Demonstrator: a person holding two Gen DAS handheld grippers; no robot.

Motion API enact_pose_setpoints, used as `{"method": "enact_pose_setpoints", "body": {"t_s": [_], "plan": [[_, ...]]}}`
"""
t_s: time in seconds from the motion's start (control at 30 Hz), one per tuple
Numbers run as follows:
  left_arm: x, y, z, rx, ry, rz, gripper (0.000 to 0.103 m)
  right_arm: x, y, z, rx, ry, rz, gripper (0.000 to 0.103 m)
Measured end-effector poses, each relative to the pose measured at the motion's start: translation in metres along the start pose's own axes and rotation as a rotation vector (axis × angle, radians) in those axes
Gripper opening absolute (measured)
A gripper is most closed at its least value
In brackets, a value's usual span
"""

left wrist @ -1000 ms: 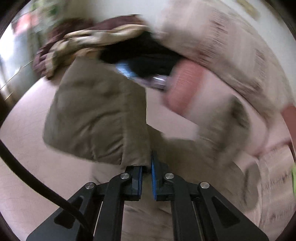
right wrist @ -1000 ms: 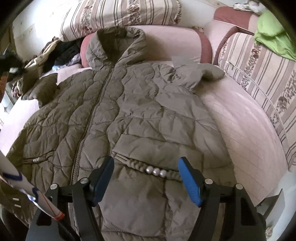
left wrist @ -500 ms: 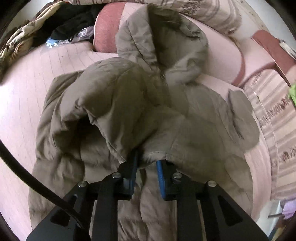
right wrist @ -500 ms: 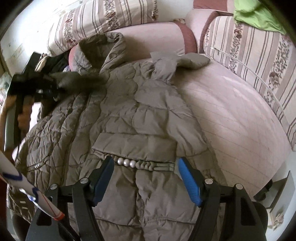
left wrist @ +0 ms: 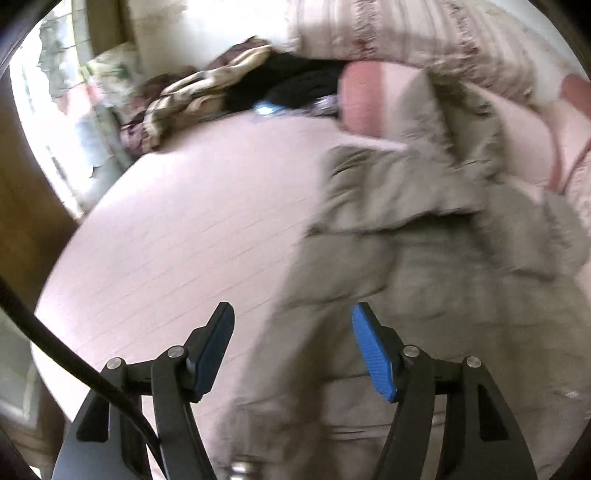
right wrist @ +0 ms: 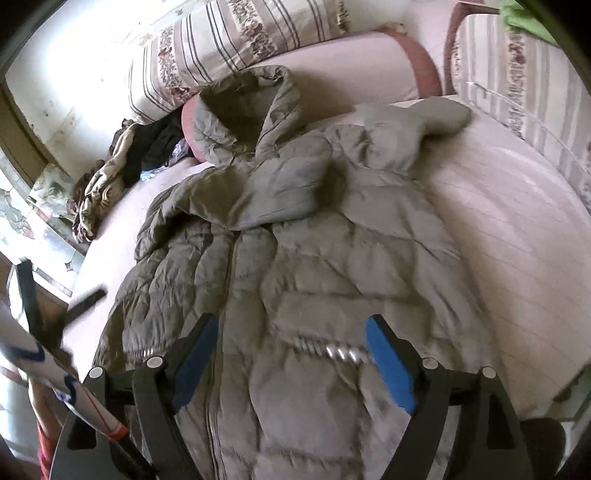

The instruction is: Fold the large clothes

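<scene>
An olive quilted jacket (right wrist: 332, 240) lies front-up on the pink bed (right wrist: 517, 229), hood (right wrist: 251, 107) toward the cushions. One sleeve (right wrist: 280, 192) is folded across its chest; the other sleeve (right wrist: 424, 118) sticks out to the far right. My right gripper (right wrist: 291, 321) hovers over the lower front near the pocket's pearl trim (right wrist: 340, 352), its jaws opening, nothing gripped. In the blurred left wrist view, my left gripper (left wrist: 291, 314) is over the jacket's (left wrist: 424, 258) left edge, its jaws opening, with cloth below them but not pinched.
A heap of dark and patterned clothes (right wrist: 122, 162) lies at the bed's far left corner. Striped cushions (right wrist: 236, 40) and a pink bolster (left wrist: 365, 99) line the back. A green cloth (right wrist: 532, 18) sits top right. Bare bedsheet (left wrist: 203, 221) spreads left of the jacket.
My left gripper carried the sleeve over the jacket's chest, let it go, opened, and swung back toward the jacket's left edge. My right gripper opened slightly wider and tilted.
</scene>
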State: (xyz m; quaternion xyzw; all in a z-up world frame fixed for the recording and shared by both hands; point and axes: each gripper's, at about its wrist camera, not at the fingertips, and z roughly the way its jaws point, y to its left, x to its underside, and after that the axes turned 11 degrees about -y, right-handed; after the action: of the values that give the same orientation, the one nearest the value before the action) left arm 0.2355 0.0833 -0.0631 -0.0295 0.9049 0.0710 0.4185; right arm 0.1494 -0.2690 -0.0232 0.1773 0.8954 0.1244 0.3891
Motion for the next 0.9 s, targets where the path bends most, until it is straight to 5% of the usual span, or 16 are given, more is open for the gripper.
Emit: {"method": "enact_pose_setpoints", "body": {"t_s": [0.23,0.47,0.5,0.53,0.6,0.9], "plan": [[0.041,0.02,0.04,-0.059,0.05,0.013,0.069,-0.041,-0.006,0.1,0.081,0.06,0.104,0.086],[0.045,0.022,0.046,-0.072,0.037,0.002,0.072,-0.07,-0.02,0.177,0.082,0.11,0.328,0.086],[0.046,0.02,0.045,-0.079,0.034,0.008,0.072,-0.073,-0.018,0.181,0.087,0.11,0.328,0.073],[0.047,0.019,0.044,-0.085,0.031,0.013,0.072,-0.079,-0.013,0.19,0.082,0.121,0.314,0.039],[0.049,0.016,0.041,-0.094,0.029,0.015,0.072,-0.087,-0.008,0.202,0.063,0.156,0.291,0.02],[0.049,0.013,0.042,-0.12,0.038,0.003,0.072,-0.125,-0.013,0.234,0.188,0.118,0.172,0.012]]}}
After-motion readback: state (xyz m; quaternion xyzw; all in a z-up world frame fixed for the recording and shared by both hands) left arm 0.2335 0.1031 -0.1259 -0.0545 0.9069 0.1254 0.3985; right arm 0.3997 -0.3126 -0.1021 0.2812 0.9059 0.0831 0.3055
